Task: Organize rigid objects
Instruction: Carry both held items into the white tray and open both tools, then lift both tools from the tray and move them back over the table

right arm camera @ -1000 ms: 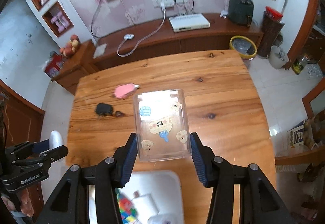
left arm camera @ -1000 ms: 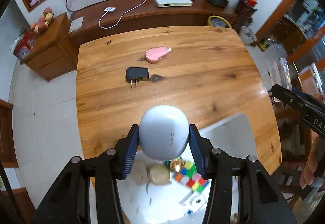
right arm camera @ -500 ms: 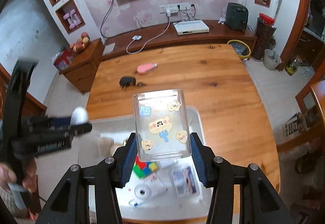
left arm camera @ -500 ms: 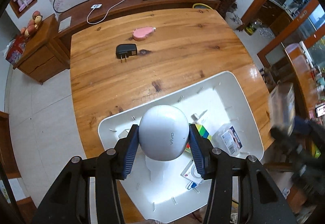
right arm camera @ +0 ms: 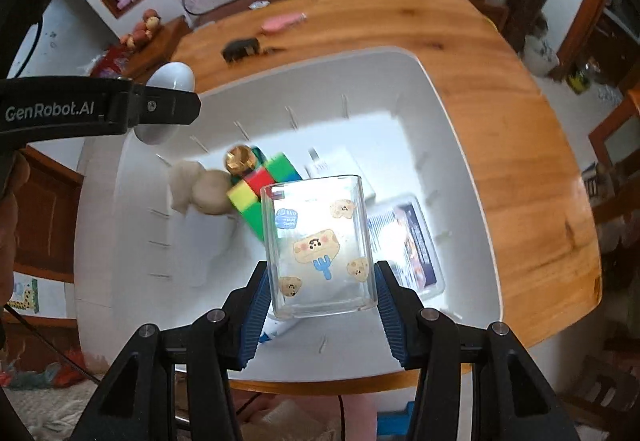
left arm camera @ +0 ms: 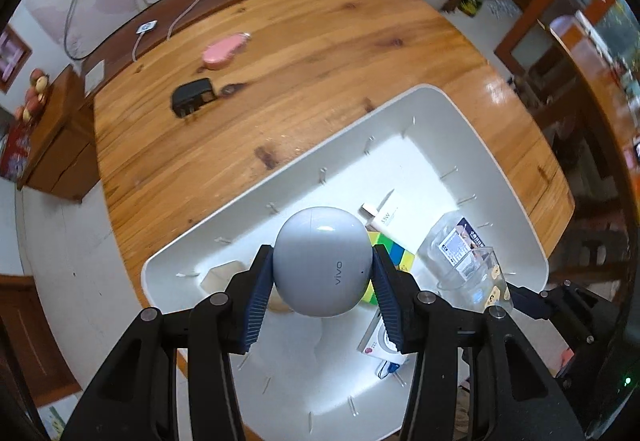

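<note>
The left gripper (left arm camera: 323, 283) clamps a white vivo earbud case (left arm camera: 322, 261) between its blue pads, held above the white tray (left arm camera: 452, 113). Inside the tray, beside the case, lie a coloured cube (left arm camera: 390, 249), a white box (left arm camera: 390, 217) and a clear packet (left arm camera: 456, 241). Beyond the tray, on the wooden table (left arm camera: 320, 41), sit a black charger (left arm camera: 192, 97) and a pink object (left arm camera: 222, 51).

The earbud case (left arm camera: 322, 267) hides part of the colour cube (left arm camera: 394, 253) — the pink object (right arm camera: 279, 23) is blurred.

The left tool (left arm camera: 323, 287) has both blue pads pressed against a rounded load between them. The right tool (right arm camera: 322, 295) likewise has its pads clamped on a load, fingers pointing forward.
</note>
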Demonstrator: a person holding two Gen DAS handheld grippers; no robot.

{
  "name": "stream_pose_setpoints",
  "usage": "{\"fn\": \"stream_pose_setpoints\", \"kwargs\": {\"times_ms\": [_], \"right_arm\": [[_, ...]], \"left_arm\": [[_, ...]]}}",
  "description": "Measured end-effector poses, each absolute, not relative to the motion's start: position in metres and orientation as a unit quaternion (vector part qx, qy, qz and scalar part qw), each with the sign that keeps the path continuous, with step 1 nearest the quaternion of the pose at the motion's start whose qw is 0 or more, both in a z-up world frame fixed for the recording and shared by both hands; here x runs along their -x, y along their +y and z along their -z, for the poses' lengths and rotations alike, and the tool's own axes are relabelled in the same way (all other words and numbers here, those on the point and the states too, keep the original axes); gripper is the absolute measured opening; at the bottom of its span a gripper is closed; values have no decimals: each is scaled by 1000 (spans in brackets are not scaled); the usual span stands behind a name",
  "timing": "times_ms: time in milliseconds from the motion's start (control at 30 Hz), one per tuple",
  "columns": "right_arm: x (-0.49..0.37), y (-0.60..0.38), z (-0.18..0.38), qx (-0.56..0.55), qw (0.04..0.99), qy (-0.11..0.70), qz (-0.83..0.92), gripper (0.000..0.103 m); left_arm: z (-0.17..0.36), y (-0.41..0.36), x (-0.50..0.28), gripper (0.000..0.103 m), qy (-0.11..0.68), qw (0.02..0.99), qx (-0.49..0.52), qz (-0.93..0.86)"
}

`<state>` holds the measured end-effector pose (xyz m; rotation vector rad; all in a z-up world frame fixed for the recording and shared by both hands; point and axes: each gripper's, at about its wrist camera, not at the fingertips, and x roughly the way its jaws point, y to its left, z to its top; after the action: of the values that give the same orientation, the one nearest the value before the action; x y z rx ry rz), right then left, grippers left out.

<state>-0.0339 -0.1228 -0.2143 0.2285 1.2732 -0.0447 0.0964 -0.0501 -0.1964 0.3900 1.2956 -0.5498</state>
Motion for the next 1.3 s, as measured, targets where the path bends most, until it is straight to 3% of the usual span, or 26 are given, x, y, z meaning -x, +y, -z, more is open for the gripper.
{"fn": "stream_pose_setpoints", "kwargs": {"times_ms": [733, 867, 967, 1033, 1100, 1300], "right_arm": [[33, -131, 260, -117, 765, 633, 34, 52], [32, -129, 259, -110, 767, 631, 35, 64], [31, -131, 257, -107, 770, 628, 37, 64], [31, -131, 256, -107, 770, 628, 38, 64], [30, -131, 255, -106, 771, 627, 38, 64], [28, -128, 248, -96, 776, 622, 38, 64]], "left_arm": [[254, -112, -109, 52, 597, 719, -237, 268], [256, -114, -108, 52, 597, 717, -243, 264], [253, -115, -106, 62, 591, 719, -248, 269], [248, -116, -104, 78, 584, 723, -250, 271], [244, -115, -103, 86, 579, 728, -250, 270], [229, -108, -100, 86, 570, 737, -241, 272]]}}
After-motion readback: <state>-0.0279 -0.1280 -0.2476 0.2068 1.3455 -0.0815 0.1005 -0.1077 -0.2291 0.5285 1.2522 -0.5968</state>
